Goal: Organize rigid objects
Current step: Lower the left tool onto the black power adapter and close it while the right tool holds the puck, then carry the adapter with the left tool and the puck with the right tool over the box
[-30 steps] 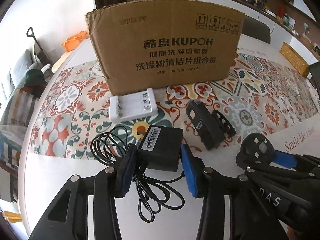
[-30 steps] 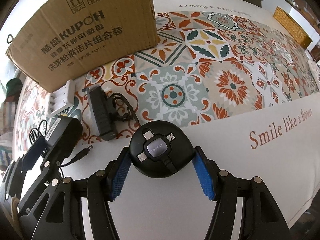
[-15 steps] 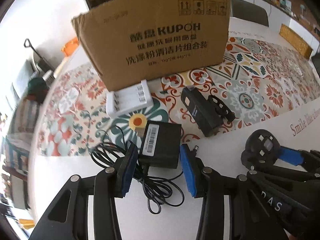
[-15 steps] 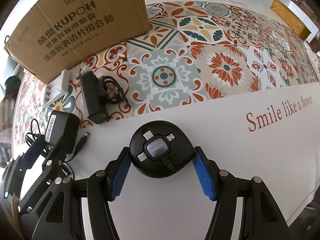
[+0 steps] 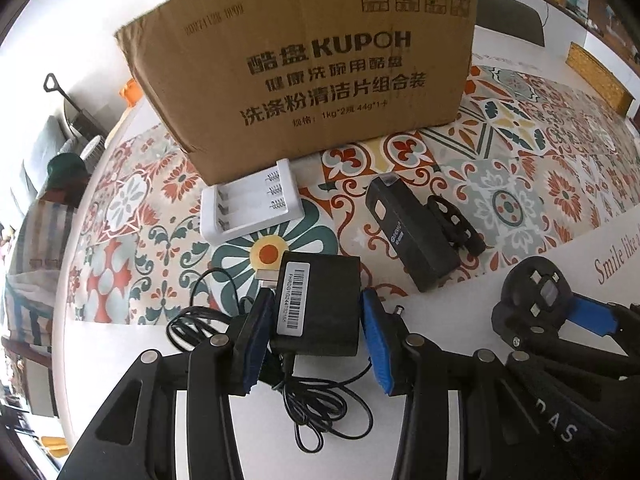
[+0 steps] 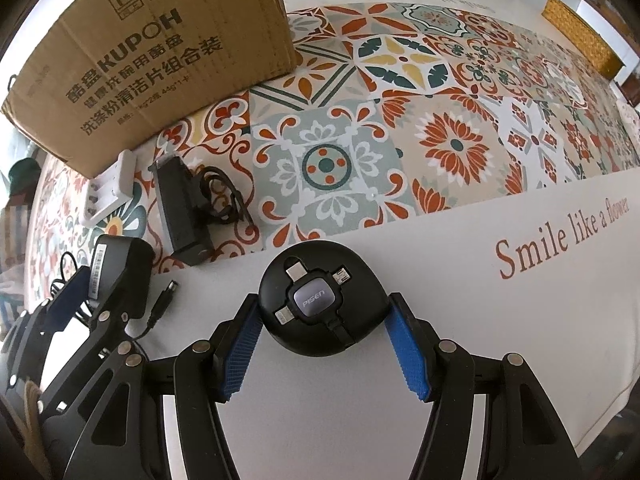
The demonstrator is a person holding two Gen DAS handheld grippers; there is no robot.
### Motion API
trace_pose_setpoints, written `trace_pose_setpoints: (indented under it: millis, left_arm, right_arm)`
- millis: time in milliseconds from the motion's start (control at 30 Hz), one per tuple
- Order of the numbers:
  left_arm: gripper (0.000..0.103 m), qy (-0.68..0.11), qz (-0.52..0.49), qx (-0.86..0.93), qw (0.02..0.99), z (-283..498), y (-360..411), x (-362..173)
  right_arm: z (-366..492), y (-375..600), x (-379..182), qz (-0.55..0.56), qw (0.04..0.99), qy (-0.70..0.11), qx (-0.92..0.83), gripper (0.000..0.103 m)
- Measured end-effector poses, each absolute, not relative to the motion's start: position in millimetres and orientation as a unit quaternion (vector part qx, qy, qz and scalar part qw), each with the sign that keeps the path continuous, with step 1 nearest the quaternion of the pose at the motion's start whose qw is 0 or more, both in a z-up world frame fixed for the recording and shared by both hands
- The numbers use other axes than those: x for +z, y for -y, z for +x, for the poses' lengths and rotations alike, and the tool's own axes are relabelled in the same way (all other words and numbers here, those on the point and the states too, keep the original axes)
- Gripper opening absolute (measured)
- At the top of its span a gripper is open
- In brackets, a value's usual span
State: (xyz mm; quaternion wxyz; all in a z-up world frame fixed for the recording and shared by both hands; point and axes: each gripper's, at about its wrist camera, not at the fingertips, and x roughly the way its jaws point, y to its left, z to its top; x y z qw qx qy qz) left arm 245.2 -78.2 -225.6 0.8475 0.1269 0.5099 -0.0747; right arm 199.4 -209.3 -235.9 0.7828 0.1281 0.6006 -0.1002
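My left gripper (image 5: 316, 312) is shut on a black power adapter (image 5: 320, 300) with a barcode label, held above the table; its black cord (image 5: 320, 412) hangs below. My right gripper (image 6: 324, 320) is shut on a round black PISEN cable hub (image 6: 322, 306), which also shows in the left wrist view (image 5: 536, 300). A brown KUPOH cardboard box (image 5: 312, 60) stands at the back on the patterned cloth. A white battery charger (image 5: 250, 206) and a black rectangular device with a strap (image 5: 412, 232) lie in front of the box.
The table (image 6: 440, 320) has a tiled-pattern cloth with a white border reading "Smile like a flower". A woven basket (image 5: 598, 76) sits at the far right. A chair (image 5: 508, 20) stands behind the table. The adapter's plug tip (image 6: 164, 304) lies on the white border.
Both grippers have lifted with their objects and moved closer to the cardboard box. The adapter's cord trails up off the table.
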Motion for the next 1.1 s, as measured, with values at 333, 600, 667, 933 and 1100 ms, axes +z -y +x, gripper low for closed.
trace_pose_setpoints:
  millis: [333, 600, 667, 933, 1100]
  left_arm:
    - [0.041, -0.519, 0.086, -0.092, 0.845, 248, 72, -225]
    - [0.041, -0.503, 0.065, -0.086, 0.858, 237, 57, -192]
    - [0.041, -0.496, 0.062, -0.085, 0.862, 235, 54, -180]
    - [0.041, -0.456, 0.051, -0.080, 0.885, 234, 43, -127]
    - [0.041, -0.432, 0.043, -0.073, 0.898, 236, 38, -95]
  right_arm:
    - [217, 206, -240, 0.126, 0.786, -0.596, -0.106, 0.063]
    - [213, 197, -212, 0.123, 0.802, -0.577, -0.095, 0.062]
    - [214, 195, -201, 0.121, 0.809, -0.568, -0.091, 0.062]
    - [207, 186, -157, 0.119, 0.840, -0.524, -0.078, 0.062]
    - [209, 182, -124, 0.116, 0.860, -0.492, -0.066, 0.062]
